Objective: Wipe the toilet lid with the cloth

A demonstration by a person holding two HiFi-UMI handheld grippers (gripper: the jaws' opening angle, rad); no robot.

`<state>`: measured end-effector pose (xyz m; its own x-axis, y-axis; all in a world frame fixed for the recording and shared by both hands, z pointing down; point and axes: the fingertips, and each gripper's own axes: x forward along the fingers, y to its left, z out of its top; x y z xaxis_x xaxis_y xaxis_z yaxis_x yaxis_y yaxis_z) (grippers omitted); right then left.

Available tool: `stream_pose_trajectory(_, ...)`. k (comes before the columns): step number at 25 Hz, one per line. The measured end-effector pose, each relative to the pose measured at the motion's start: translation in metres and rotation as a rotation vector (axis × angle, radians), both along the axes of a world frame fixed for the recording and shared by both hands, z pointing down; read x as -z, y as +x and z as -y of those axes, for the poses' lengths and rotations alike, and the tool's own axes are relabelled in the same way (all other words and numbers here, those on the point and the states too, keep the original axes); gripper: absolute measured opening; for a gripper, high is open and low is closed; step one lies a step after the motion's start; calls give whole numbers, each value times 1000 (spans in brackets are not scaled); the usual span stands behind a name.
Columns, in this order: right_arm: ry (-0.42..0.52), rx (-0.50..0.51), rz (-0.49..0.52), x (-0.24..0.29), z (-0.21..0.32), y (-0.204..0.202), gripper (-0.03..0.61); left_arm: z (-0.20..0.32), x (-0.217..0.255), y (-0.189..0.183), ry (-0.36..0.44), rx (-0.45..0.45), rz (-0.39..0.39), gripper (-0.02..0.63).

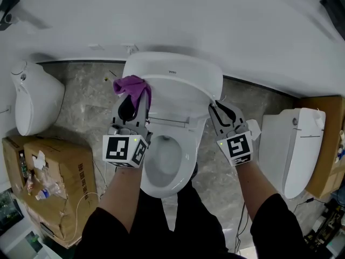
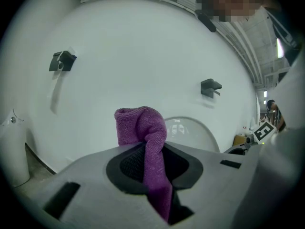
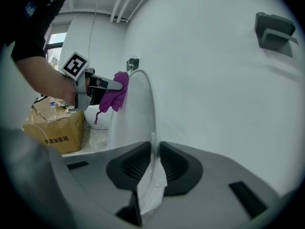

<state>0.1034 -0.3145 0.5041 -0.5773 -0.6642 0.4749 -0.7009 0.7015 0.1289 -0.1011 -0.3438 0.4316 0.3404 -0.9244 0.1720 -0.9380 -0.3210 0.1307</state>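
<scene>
The left gripper (image 2: 153,165) is clamped on the purple cloth (image 2: 145,132), which stands up out of its jaws in a bunched fold. That bunch sits at the upper left edge of the raised toilet lid (image 1: 178,82), seemingly touching it. The right gripper (image 3: 151,162) is shut on the lid's right edge. The lid's broad face lies to the right of the cloth, so the left gripper is nearer to it. The wipe probably runs across toward the right gripper.

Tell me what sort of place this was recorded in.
Probably a staged test room or storeroom, not a working bathroom. The toilet stands against a bare wall, with a white fixture at its left, another toilet at its right, and opened cardboard boxes on the floor.
</scene>
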Motion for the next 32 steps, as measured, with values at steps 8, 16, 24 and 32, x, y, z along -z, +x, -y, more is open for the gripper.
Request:
stream_pose_trajectory(8,-12,28,18,-1,0,0,74,1,6,45,12,-19,-7,66)
stream_pose_trajectory(16,-18,47,34,-1,0,-1,74,-6,12,121,39,-149,-12,66)
stream_pose_trajectory(24,-4,36,14,-6,1,4,74,-12,10,143,30,-290,-49,66)
stream_pose_trajectory(32,-30,-61,11,-3,3,4,74,-8,-20,64,12,-289,21,66)
